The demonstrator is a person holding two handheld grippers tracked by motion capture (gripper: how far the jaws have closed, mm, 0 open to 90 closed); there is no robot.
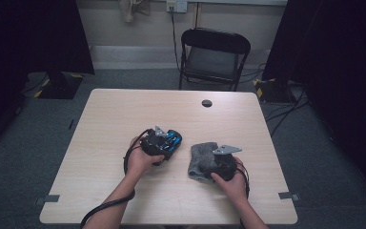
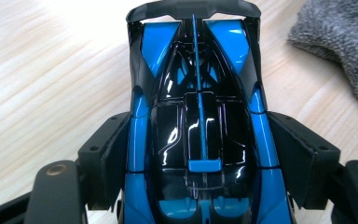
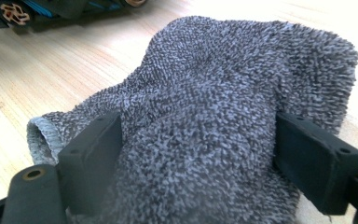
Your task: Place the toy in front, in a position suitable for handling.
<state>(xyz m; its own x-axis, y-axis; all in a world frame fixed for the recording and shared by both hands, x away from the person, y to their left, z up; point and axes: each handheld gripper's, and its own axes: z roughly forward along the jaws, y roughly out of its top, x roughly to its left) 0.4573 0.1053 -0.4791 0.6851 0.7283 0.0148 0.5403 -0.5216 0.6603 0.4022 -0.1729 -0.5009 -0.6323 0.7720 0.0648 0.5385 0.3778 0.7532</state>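
L gripper (image 1: 164, 143) clamps toy car (image 2: 198, 135) across its flanks, long axis running away along the jaws, near table (image 1: 124, 109) centre. R gripper (image 1: 214, 164) grips bunched grey cloth (image 3: 223, 107), just beside the car toward the right edge; R hand nearer cloth.

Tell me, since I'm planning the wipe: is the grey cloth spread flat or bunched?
Bunched: the grey cloth humps up between the right gripper pads.

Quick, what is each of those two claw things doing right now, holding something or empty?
Left gripper: closed on the blue and black toy car.
Right gripper: closed on the grey cloth, bunched between its fingers.
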